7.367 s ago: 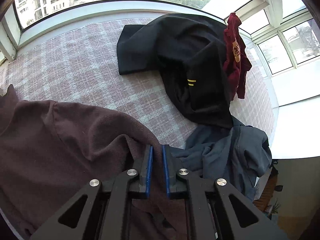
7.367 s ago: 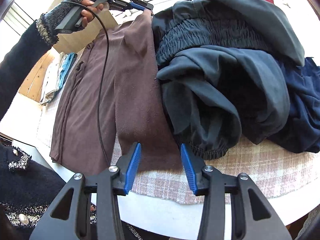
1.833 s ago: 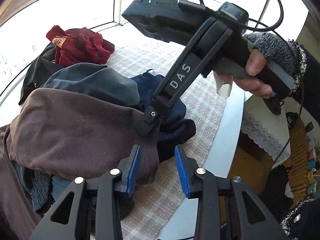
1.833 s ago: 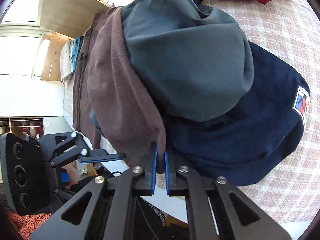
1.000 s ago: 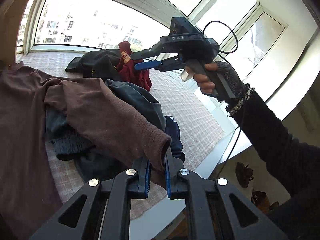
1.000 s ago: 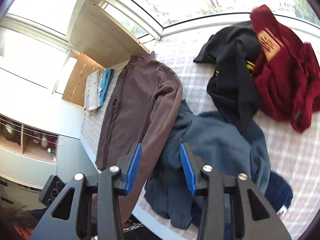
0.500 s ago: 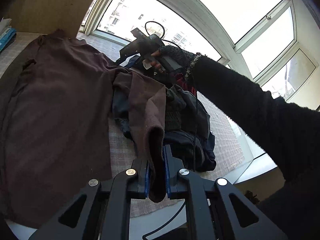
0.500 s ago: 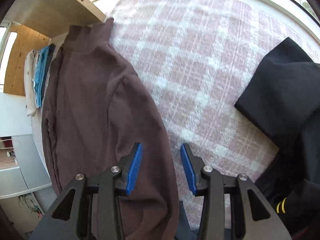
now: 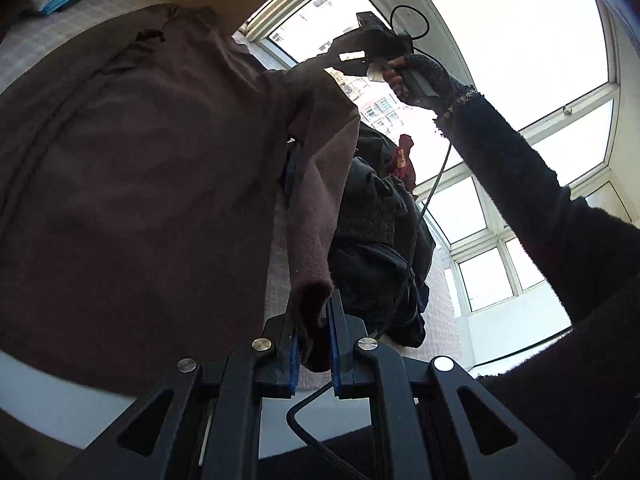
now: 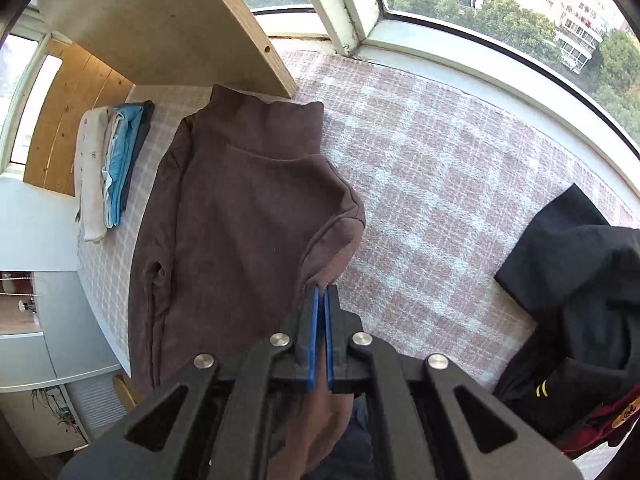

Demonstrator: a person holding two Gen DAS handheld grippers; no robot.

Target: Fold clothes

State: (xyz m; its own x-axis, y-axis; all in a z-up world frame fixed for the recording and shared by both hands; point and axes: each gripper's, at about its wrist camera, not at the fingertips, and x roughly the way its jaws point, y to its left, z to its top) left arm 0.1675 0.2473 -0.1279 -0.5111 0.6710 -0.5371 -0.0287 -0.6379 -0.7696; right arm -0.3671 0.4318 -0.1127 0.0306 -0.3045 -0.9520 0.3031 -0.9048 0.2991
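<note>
A brown high-neck sweater (image 10: 240, 208) lies flat on the checked pink tablecloth (image 10: 440, 184), neck toward the window. My right gripper (image 10: 320, 296) is shut on its right sleeve just below the shoulder, lifting the fabric. In the left wrist view the same brown sweater (image 9: 132, 168) fills the left side, and its sleeve (image 9: 320, 200) stretches from the raised right gripper (image 9: 352, 58) down to my left gripper (image 9: 314, 316), which is shut on the cuff.
A heap of dark clothes (image 9: 376, 232) with a red garment (image 9: 404, 160) sits right of the sweater; a black garment (image 10: 572, 264) lies there too. Folded white and blue clothes (image 10: 112, 160) lie at the far left under a wooden shelf (image 10: 160, 20). Windows surround the table.
The right gripper, open half a second ago, has shut on the sleeve near the shoulder and lifted it. The left gripper keeps the cuff and has dropped lower toward the table's edge.
</note>
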